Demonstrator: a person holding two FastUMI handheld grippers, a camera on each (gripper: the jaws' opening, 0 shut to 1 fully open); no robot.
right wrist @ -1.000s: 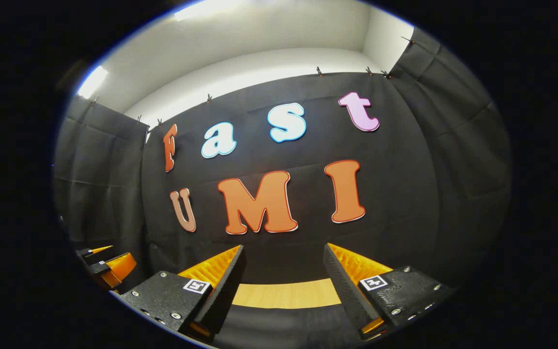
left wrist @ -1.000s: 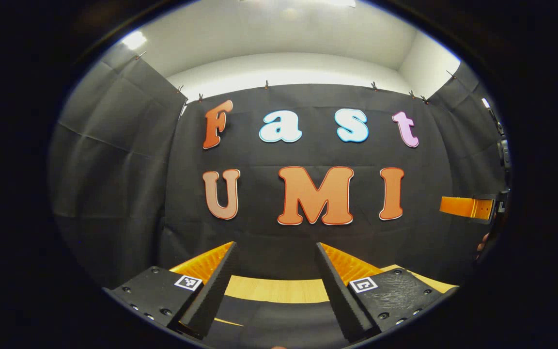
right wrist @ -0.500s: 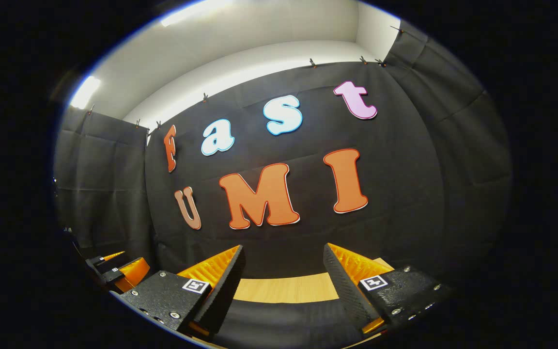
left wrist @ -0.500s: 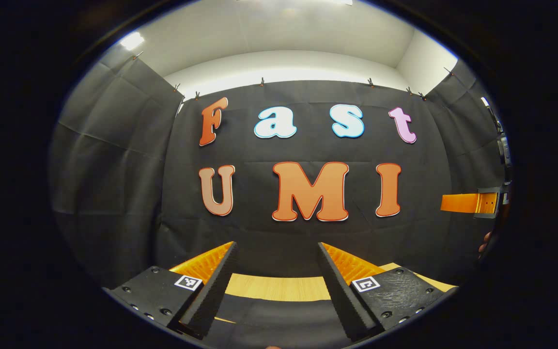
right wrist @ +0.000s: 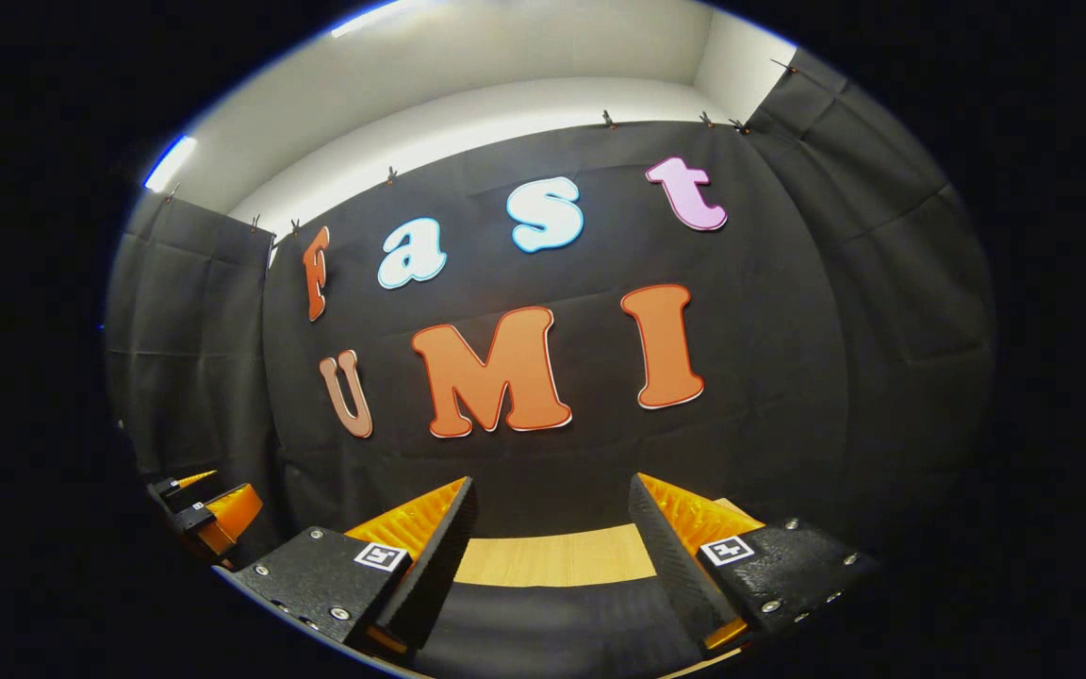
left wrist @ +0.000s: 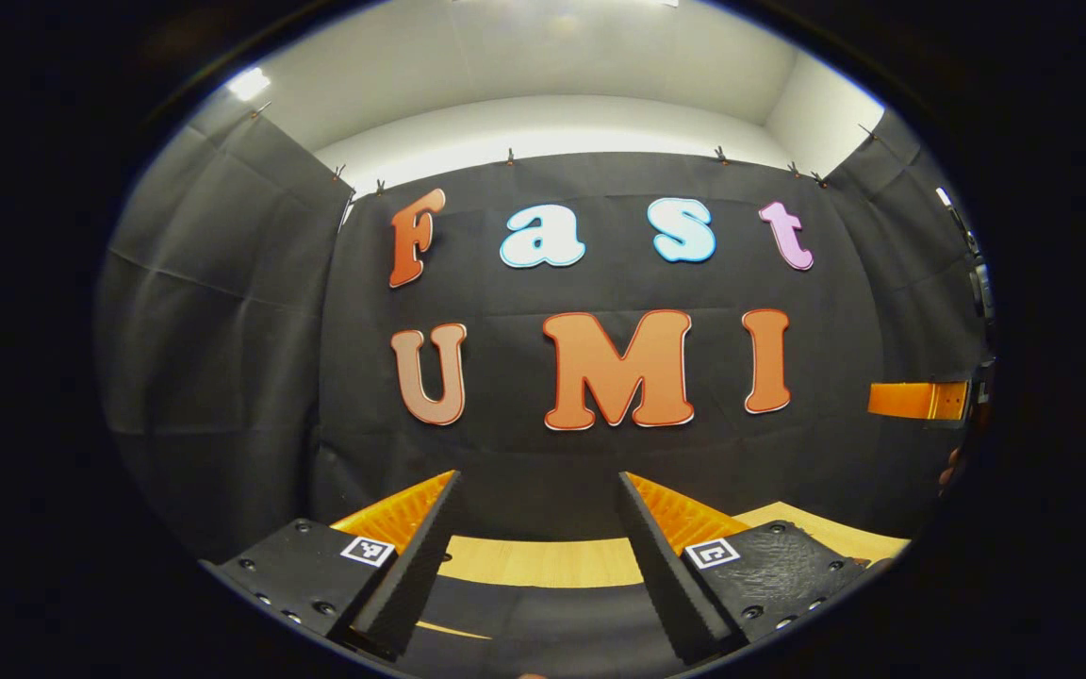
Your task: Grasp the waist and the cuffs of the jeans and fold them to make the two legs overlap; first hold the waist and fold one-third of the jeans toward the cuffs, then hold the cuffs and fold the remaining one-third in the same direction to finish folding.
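Jaws of both tools stand released, with a wide gap between the fingers and nothing held in them. We count two grippers. The left gripper [left wrist: 538,478] has two wedge-shaped fingers with fine ribs on the inner faces. Each finger sits on a flat, rough-grained block that carries one small square marker and several round screws. The right gripper [right wrist: 552,481] is built the same way, again with two fingers and two markers. Both are raised and look toward the far wall [left wrist: 222,311] of creased, matte cloth, which is pinned along its upper edge by a row of small clips. Above it we see a plain white wall and one bright ceiling lamp [right wrist: 169,162].

Below the fingers lies one desk [left wrist: 543,563] of pale wood with a fine straight grain. On its near part, between the fingers, we see a dark, flat fabric [left wrist: 543,627]. We cannot tell if it is the jeans.

In the left gripper view, one finger of the right gripper reaches in at the far right edge. In the right gripper view, the left gripper appears low on the left.
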